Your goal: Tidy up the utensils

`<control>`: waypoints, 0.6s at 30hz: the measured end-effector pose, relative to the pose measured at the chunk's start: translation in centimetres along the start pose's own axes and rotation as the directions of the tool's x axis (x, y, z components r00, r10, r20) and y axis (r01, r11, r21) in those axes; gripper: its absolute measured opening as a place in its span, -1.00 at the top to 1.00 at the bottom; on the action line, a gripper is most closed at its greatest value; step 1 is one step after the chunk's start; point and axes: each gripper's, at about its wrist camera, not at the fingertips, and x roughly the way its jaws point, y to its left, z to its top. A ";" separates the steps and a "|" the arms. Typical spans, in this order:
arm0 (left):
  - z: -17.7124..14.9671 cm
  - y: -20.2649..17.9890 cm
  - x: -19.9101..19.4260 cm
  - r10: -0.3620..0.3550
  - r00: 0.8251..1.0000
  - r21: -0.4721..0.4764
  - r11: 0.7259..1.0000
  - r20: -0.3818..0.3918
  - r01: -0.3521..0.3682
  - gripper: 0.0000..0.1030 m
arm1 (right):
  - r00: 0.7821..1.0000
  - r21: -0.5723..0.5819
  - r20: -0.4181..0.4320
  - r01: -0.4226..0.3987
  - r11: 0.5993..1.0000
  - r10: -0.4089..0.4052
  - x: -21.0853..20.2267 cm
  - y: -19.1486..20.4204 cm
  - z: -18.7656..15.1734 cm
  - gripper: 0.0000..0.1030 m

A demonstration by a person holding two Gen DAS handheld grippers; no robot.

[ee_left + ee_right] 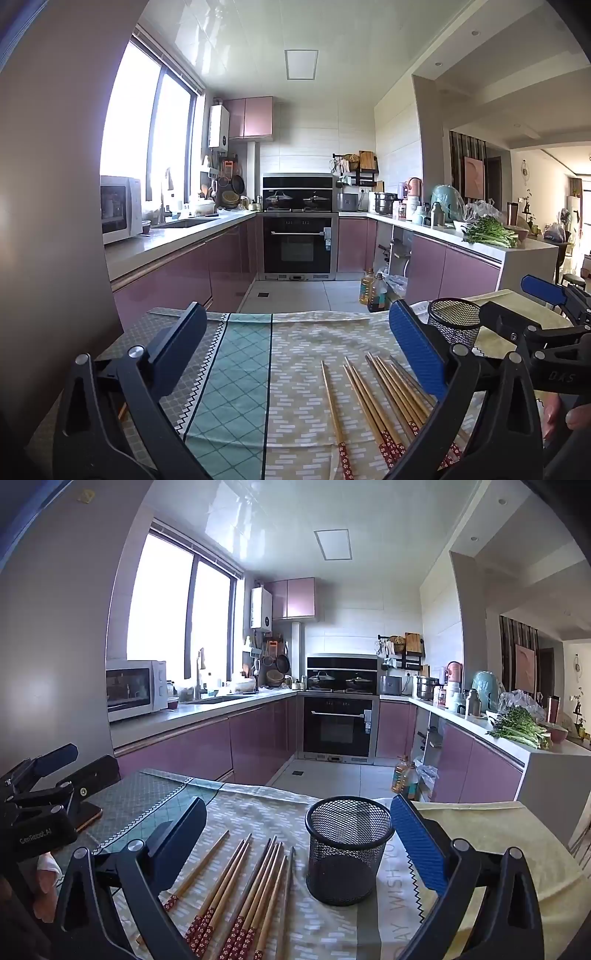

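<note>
Several wooden chopsticks (pixel 243 882) with red flowered ends lie side by side on the patterned tablecloth (pixel 258 808). They also show in the left wrist view (pixel 373 398). A black mesh holder (pixel 347 853) stands upright and empty to their right; it shows in the left wrist view (pixel 456 321). My right gripper (pixel 299 842) is open and empty, with the holder and chopsticks between its fingers' lines. My left gripper (pixel 295 339) is open and empty, hovering left of the chopsticks.
The table sits in front of a kitchen with pink cabinets and an oven (pixel 338 727). Oil bottles (pixel 402 775) stand on the floor past the table's far edge. A yellow cloth (pixel 498 823) covers the table's right side.
</note>
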 end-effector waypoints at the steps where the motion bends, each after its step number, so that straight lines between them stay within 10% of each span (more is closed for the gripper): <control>1: 0.0 0.0 0.0 -0.002 1.000 0.001 1.000 -0.002 0.002 -0.89 | 1.000 0.000 0.006 0.003 1.000 -0.003 0.0 0.0 0.0 -0.88; 18: 0.2 0.1 -0.1 -0.001 1.000 0.007 1.000 0.012 0.001 -0.89 | 1.000 0.017 0.009 0.002 1.000 -0.002 0.0 -0.3 0.2 -0.88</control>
